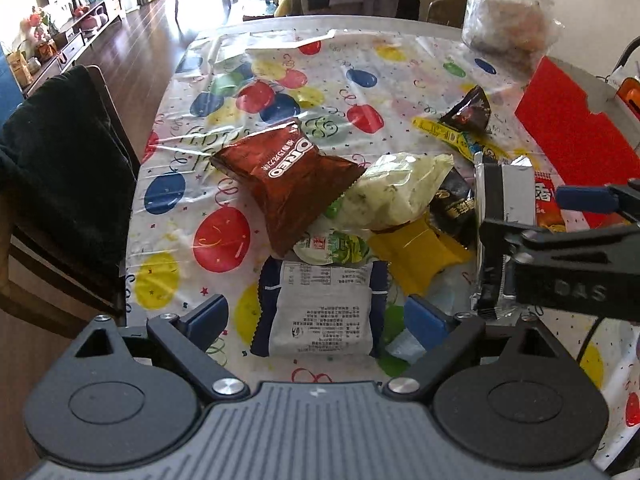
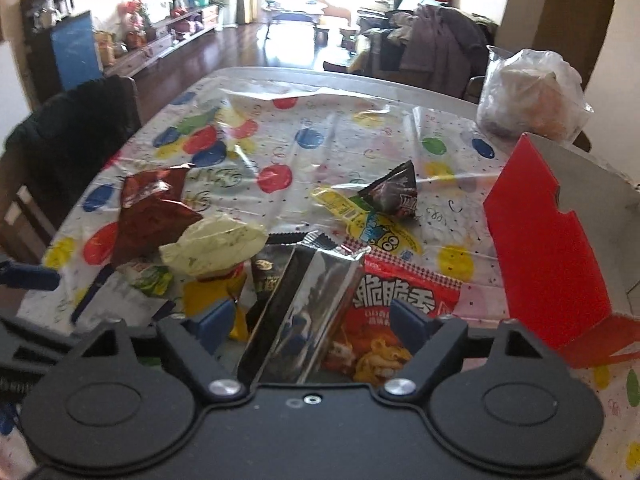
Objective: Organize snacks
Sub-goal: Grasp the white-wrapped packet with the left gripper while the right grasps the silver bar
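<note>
Snack packets lie heaped on a balloon-print tablecloth (image 1: 256, 92). My left gripper (image 1: 316, 322) is open, its blue pads either side of a white and navy packet (image 1: 320, 312) without touching it. Beyond that packet lie a green-lidded jelly cup (image 1: 336, 246), a brown Oreo pack (image 1: 288, 184), a pale green pouch (image 1: 400, 192) and a yellow packet (image 1: 420, 256). My right gripper (image 2: 312, 324) is open around a silver foil packet (image 2: 312, 304), and its pads do not press on it. That packet rests on a red snack bag (image 2: 400, 320).
A red open box (image 2: 548, 248) stands at the right. Near it lie a dark triangular packet (image 2: 396, 192) and a yellow strip pack (image 2: 360, 216). A clear plastic bag (image 2: 532, 92) sits at the far right. A chair draped in black cloth (image 1: 60, 168) borders the table's left edge.
</note>
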A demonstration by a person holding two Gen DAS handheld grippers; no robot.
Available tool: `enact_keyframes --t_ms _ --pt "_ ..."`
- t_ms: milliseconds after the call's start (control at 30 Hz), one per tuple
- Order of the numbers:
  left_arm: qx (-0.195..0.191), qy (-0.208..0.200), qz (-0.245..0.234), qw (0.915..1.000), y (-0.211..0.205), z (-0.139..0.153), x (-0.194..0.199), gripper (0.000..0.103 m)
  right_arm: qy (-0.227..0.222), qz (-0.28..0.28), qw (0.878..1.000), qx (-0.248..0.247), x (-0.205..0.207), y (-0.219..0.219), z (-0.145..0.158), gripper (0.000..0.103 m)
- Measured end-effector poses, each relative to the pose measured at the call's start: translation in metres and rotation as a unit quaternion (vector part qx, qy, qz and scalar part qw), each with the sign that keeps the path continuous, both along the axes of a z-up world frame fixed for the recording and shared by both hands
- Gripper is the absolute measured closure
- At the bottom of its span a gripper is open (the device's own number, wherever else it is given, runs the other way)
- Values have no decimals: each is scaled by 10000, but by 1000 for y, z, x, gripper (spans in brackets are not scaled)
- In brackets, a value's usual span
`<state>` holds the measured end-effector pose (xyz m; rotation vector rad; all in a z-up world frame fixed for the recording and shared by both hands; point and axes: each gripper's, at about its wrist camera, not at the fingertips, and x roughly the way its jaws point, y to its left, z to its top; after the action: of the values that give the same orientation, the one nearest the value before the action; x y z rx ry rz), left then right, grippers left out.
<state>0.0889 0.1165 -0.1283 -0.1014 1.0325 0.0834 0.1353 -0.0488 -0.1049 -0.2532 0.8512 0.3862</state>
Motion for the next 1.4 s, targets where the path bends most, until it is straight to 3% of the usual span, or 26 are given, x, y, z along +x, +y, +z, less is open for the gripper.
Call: enact_keyframes --t_ms 367,567,767,1067,1400 --pt "29 205 -50 9998 4 -20 16 11 -196 40 9986 -482 3 25 -12 33" --pt "24 235 -19 9997 4 -25 19 17 -142 74 9987 -491 4 23 -15 47" --pt "107 174 -4 9998 0 -23 17 29 -166 143 9990 -380 4 18 -14 52" --pt "-65 66 181 9998 3 -19 13 46 -142 167 9997 -128 1 7 -10 57" --pt "-58 20 395 9992 4 -16 3 47 -160 121 9997 149 -5 -9 0 62"
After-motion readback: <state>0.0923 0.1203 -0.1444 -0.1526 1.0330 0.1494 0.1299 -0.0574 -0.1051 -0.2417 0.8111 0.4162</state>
